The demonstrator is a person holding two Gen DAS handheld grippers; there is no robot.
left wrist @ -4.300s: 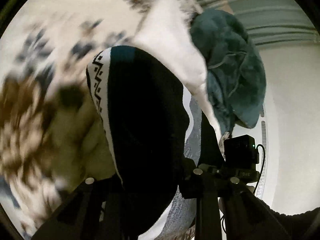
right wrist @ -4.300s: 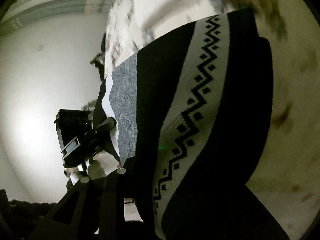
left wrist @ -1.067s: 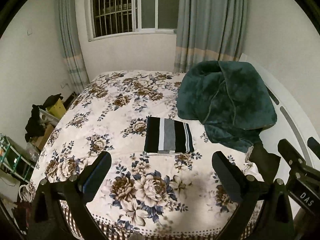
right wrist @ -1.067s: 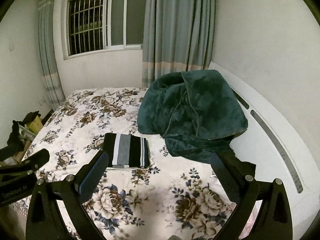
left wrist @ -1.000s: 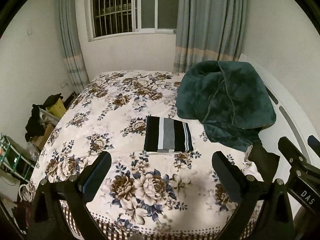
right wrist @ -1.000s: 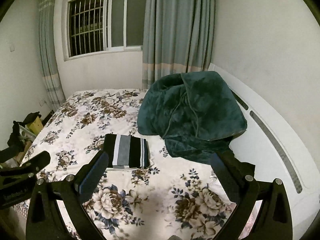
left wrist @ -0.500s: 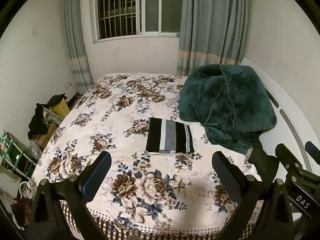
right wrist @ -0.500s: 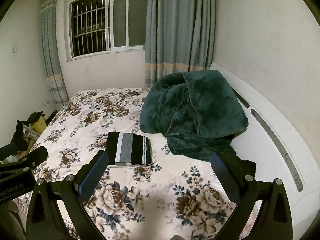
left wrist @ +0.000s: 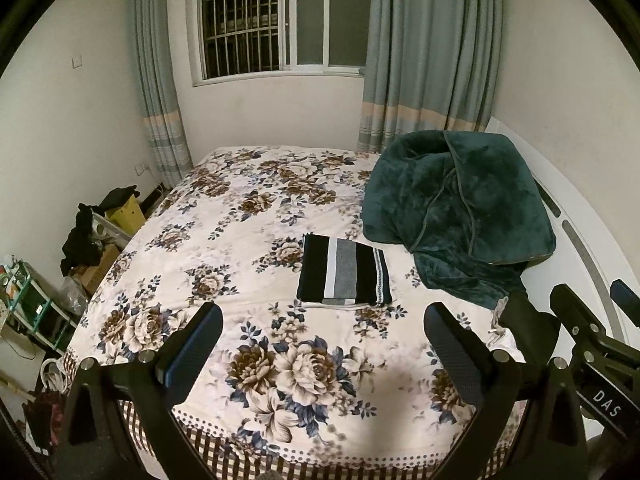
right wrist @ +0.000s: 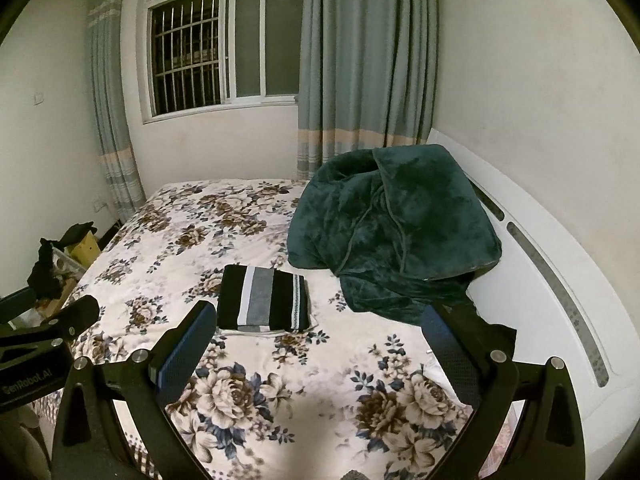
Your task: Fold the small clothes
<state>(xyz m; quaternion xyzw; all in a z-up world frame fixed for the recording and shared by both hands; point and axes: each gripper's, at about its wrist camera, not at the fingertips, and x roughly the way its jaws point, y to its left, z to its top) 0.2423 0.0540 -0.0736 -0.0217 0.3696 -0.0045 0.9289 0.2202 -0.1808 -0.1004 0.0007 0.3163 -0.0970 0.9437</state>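
Observation:
A folded garment with black, white and grey stripes (left wrist: 344,270) lies flat on the floral bedspread (left wrist: 240,240), near the middle of the bed; it also shows in the right wrist view (right wrist: 265,299). My left gripper (left wrist: 322,334) is open and empty, held well back from the bed's near edge. My right gripper (right wrist: 316,334) is open and empty too, also well back from the garment. The right gripper's body shows at the left wrist view's right edge (left wrist: 592,344); the left gripper's body shows at the right wrist view's left edge (right wrist: 36,332).
A dark green plush blanket (left wrist: 460,216) is heaped at the bed's right side against a white headboard (right wrist: 560,280). Clutter, boxes and a small shelf (left wrist: 52,280) stand on the floor left of the bed. A barred window (left wrist: 280,20) and curtains are behind.
Four seconds ago both grippers held the striped garment close up. Now it lies folded on the bed and both grippers are open and pulled back. In the last second the views rose slightly.

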